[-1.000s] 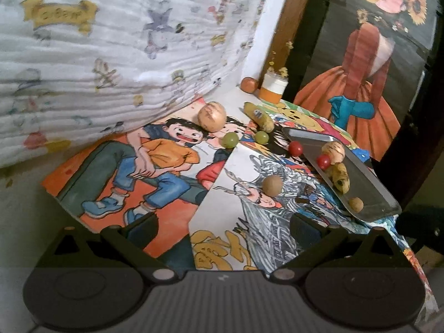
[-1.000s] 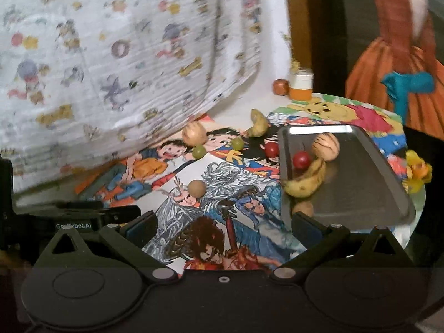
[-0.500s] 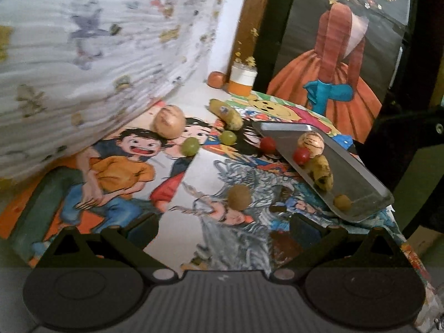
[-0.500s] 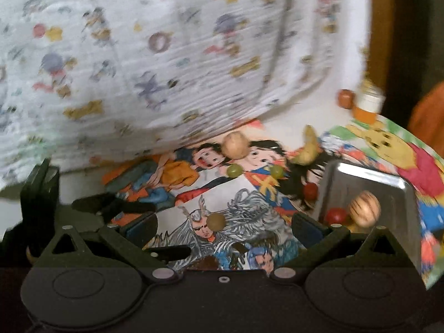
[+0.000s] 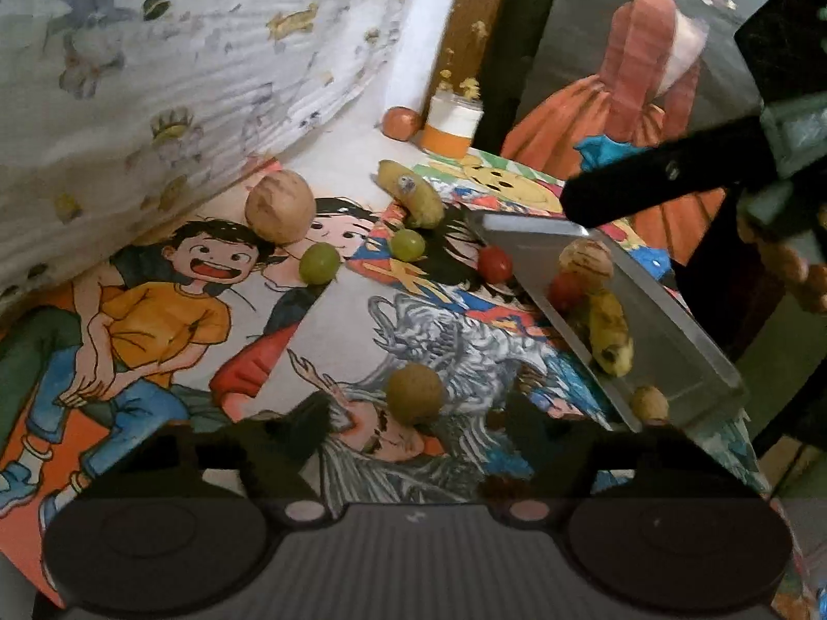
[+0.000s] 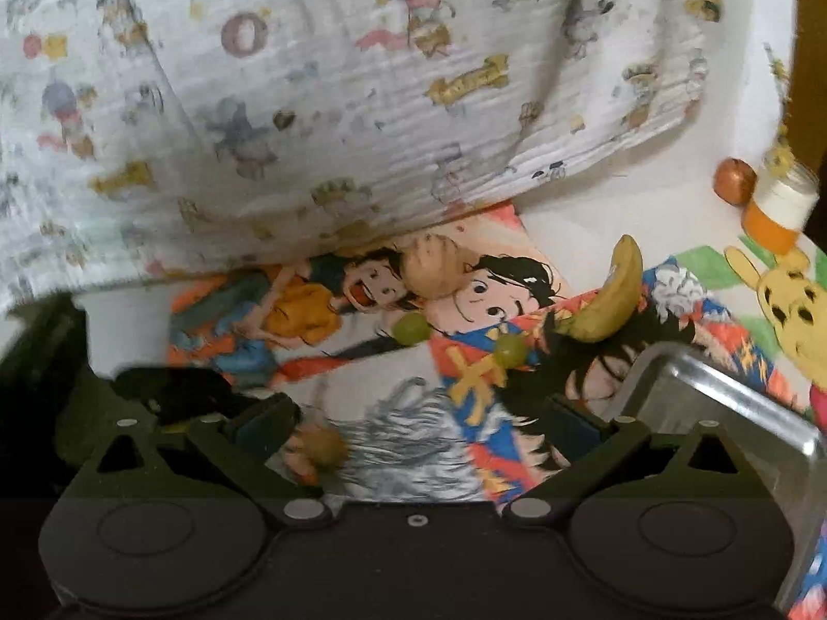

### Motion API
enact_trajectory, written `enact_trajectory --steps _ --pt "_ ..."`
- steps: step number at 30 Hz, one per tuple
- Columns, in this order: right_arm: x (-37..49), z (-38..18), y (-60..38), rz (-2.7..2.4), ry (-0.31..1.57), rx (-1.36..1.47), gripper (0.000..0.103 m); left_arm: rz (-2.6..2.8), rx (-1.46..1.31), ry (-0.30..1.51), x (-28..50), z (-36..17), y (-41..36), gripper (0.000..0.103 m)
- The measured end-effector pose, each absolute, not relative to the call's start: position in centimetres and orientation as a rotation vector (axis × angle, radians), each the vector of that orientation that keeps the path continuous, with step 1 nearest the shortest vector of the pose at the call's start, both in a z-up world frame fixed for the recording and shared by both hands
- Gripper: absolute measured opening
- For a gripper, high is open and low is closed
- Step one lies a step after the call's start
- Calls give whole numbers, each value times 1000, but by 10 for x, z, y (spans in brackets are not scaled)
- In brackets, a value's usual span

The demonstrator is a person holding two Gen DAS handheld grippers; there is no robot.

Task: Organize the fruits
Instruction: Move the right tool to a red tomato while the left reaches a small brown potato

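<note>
A metal tray (image 5: 667, 330) at the right holds a tan striped fruit (image 5: 586, 258), a red fruit (image 5: 564, 292), a spotted banana (image 5: 610, 333) and a small brown fruit (image 5: 648, 403). On the cartoon mat lie a brown round fruit (image 5: 415, 393), two green grapes (image 5: 319, 263) (image 5: 407, 244), a red tomato (image 5: 494, 264), a banana (image 5: 411, 194) and a large tan fruit (image 5: 279, 205). My left gripper (image 5: 413, 429) is open, with the brown fruit just ahead between its fingers. My right gripper (image 6: 418, 418) is open and empty, low over the mat by the tray's corner (image 6: 667, 361).
A patterned white cloth (image 5: 155, 77) hangs along the left and back. An orange-and-white jar (image 5: 452, 126) and a reddish fruit (image 5: 401, 123) stand at the far back. The table edge drops off beyond the tray at right. The right gripper's black finger (image 5: 656, 181) crosses above the tray.
My left gripper has moved forward toward the brown round fruit. My right gripper has swung left and forward, down over the mat, and now shows in the left wrist view.
</note>
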State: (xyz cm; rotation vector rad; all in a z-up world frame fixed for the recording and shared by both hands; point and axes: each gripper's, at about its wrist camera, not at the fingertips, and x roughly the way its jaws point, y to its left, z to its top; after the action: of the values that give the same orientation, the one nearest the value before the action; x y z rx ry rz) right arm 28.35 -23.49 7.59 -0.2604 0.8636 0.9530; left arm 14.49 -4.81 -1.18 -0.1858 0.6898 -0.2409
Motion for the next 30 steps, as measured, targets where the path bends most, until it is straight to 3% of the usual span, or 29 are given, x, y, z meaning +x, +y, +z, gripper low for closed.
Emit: enact_trajectory --steps 1,12,30 --pt "290 69 -236 965 861 -286 96 -231 -189 688 146 -12 -48 62" --pt "330 25 -243 937 892 -359 84 -193 -171 701 163 -14 -59 29" --pt "347 4 -228 960 887 -447 65 -189 -199 711 190 -16 -67 29"
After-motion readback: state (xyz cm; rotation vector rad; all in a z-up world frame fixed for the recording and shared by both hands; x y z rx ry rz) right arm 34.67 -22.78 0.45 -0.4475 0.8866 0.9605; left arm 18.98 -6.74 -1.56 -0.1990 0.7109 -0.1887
